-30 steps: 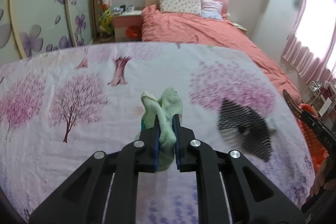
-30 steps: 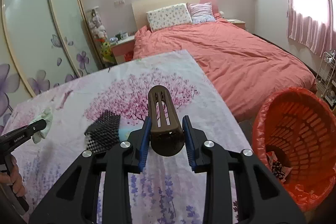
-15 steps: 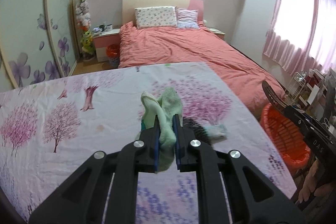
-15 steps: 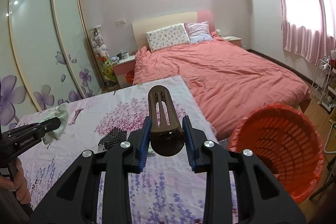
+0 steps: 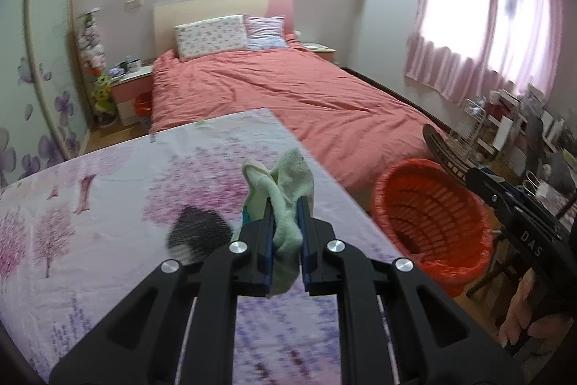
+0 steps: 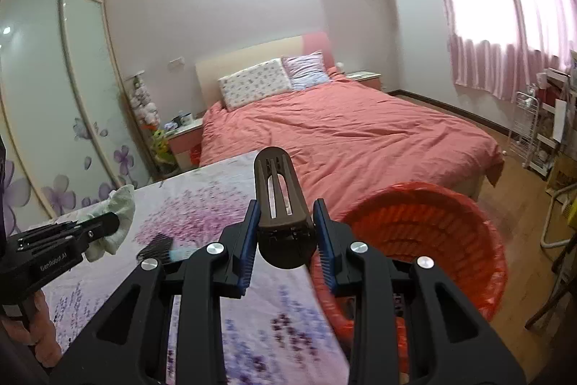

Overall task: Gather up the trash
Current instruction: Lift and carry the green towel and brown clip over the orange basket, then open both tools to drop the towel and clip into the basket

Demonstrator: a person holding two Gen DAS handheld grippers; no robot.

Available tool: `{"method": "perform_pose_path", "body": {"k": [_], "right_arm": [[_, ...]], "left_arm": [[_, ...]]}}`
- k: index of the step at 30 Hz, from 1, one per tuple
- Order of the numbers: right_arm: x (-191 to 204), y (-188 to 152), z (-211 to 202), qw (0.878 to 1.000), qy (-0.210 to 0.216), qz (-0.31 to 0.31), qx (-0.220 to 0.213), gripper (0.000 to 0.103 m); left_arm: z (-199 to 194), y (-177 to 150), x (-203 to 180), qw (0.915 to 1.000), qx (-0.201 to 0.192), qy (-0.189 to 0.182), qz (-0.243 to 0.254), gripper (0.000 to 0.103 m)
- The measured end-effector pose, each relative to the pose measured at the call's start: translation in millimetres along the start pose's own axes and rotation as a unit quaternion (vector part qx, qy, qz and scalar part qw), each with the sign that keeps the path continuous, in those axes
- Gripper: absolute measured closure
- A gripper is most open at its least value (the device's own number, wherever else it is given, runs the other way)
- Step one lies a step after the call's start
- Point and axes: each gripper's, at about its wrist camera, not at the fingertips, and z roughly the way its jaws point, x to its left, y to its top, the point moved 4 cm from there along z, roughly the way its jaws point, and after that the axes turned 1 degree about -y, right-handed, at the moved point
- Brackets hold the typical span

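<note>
My left gripper (image 5: 285,233) is shut on a crumpled pale green cloth (image 5: 285,190), held above the flowered table cover (image 5: 108,190). My right gripper (image 6: 285,237) is shut on a dark brown slotted plastic handle piece (image 6: 277,201), and from the left wrist view this gripper (image 5: 468,168) hangs over the orange basket. The orange basket (image 5: 429,215) with a red liner stands on the floor right of the table, and it fills the lower right of the right wrist view (image 6: 425,230). A black mesh piece (image 5: 198,235) lies on the table beside a small pale blue scrap (image 6: 180,254).
A bed with a coral cover (image 5: 288,92) lies beyond the table. A nightstand (image 5: 130,85) and sliding wardrobe doors (image 6: 54,103) are at the left. Pink curtains (image 5: 487,13) and a wire rack with clutter (image 5: 483,121) stand at the right. A hand (image 5: 523,316) grips the right tool.
Both grippers have swung to the right and risen with their loads. The orange basket has come into the left wrist view and closer in the right wrist view. The mesh piece now sits left of the left gripper.
</note>
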Motion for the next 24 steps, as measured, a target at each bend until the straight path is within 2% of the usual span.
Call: {"method": "perform_pose_path", "body": {"k": [14, 24], "right_arm": [[-69, -5, -4, 0.998, -0.045, 0.042, -0.002, 0.072], [-109, -12, 10, 0.995, -0.061, 0.081, 0.011, 0.072]], "left_arm": [[33, -7, -109, 0.996, 0.018, -0.056, 0.068, 0.09], [80, -15, -161, 0.9896, 0.06, -0.116, 0.06, 0.09]]}}
